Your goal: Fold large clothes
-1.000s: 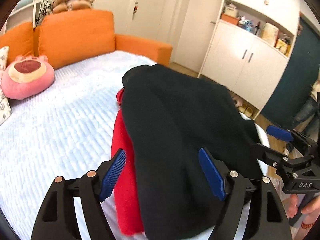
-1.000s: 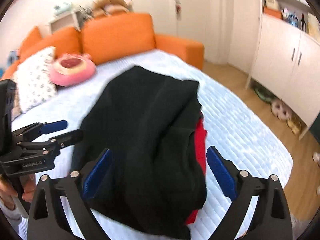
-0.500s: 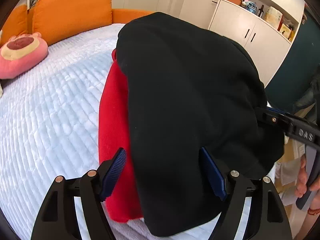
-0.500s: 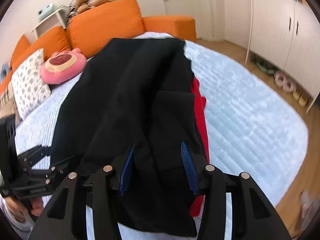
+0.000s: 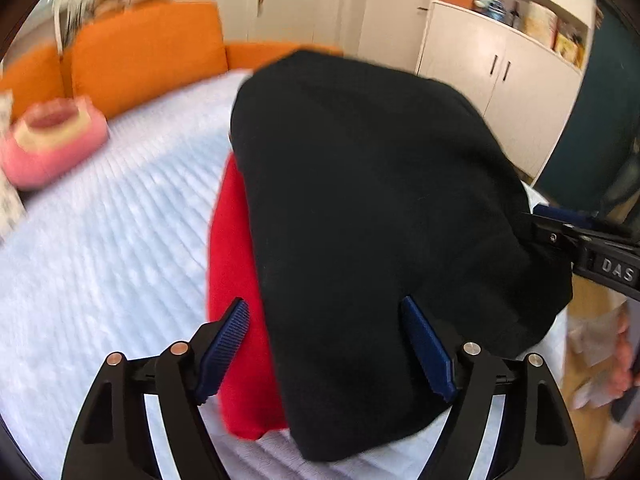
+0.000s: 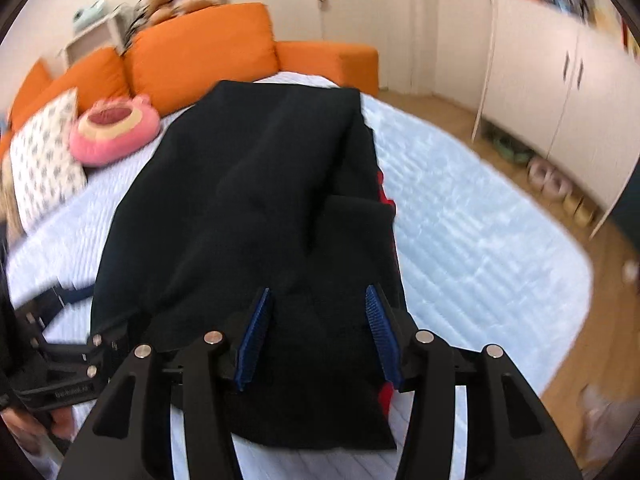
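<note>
A black garment (image 5: 372,208) lies folded over a red one (image 5: 234,280) on the pale blue bed (image 5: 100,248), filling the centre of both views. The left gripper (image 5: 326,344) has wide fingers straddling the near edge without pressing it. The right gripper (image 6: 318,328) has fingers at mid width, just reopening, black cloth bunched between them; I cannot tell whether they pinch it.

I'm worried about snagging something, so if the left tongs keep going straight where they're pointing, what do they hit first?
Most likely the black garment, which fills the line ahead of the left tongs; the red garment beneath it shows only beside the left-hand finger. Depth is hard to judge in this blurred view.
</note>
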The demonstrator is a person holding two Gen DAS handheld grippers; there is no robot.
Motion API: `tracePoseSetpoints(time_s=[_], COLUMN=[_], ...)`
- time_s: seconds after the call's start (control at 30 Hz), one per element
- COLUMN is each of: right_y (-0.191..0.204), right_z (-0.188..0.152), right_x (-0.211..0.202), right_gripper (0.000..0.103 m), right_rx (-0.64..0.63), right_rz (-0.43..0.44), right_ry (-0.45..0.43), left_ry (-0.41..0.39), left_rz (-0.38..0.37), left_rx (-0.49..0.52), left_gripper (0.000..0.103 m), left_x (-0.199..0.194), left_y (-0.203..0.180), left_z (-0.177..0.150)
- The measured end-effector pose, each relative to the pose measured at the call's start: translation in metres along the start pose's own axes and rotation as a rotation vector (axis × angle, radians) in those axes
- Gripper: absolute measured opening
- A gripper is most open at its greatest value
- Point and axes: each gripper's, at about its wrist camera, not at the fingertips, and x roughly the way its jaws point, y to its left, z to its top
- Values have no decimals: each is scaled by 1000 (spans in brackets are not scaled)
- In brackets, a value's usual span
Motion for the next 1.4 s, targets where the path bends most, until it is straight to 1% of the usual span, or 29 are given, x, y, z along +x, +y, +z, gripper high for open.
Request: tracePoseSetpoints(time_s=[0.03, 0.07, 0.1, 0.13, 0.17, 0.2, 0.23, 0.27, 0.3, 0.37, 0.47, 0.57, 0.67, 0.73, 0.87, 1.1, 1.2, 1.4], right_y=[7, 11, 15, 21, 24, 28, 31, 32, 35, 39, 44, 47, 48, 51, 54, 61, 63, 63], right_z=[-4, -7, -11, -16, -20, -22, -27, -31, -34, -44, -56, -69, -81, -86, -98, -108, -110, -107], right_x=[-7, -11, -16, -24, -30, -34, -41, -47, -51, -62, -75, -87, -95, -96, -94, -102, -106, -108], right_gripper=[57, 69, 74, 74, 77, 85, 87, 95, 98, 98, 98, 98, 98, 98, 98, 98, 98, 98], right_rx=[-27, -41, -54, -68, -76, -82, -77, -70, -69, -63, -51, -34, -12, -6, -11, -39, -46, -44], right_rz=[-13, -22, -31, -50, -65, -72, -74, -80, -91, -95, -97, -66, -26, -29, -37, -45, -43, -30], right_ry=[-6, -11, -22, -47, -60, -69, -89, -105, -115, -135, -161, -174, -184, -182, -157, -174, -206, -220], left_ry=[-12, -29, -44, -64, -78, -96, -104, -113, -119, -143, -175, -200, -216, -221, -199, -228, -246, -249], left_rz=[11, 24, 40, 62, 73, 92, 96, 98, 100, 97, 117, 135, 156, 166, 164, 171, 185, 190], left_rx=[12, 24, 31, 42, 46, 47, 45, 30, 13, -20, -57, -70, -80, -91, -116, -110, -100, -102], left_gripper=[85, 90, 91, 91, 92, 92, 92, 93, 94, 94, 95, 96, 98, 98, 98, 98, 98, 98], left_x=[-6, -13, -21, -30, -35, -42, -46, -53, -59, -69, -85, -101, -106, -105, -99, -106, -109, -112], left_y=[-3, -6, -9, -12, -13, -13, -13, -11, -10, -5, -2, -6, -7, -7, -2, -3, -5, -7], left_z=[-2, -5, -8, -12, -15, -19, -20, -23, -25, -29, -35, -44, -52, -58, -68, -76, -77, -75])
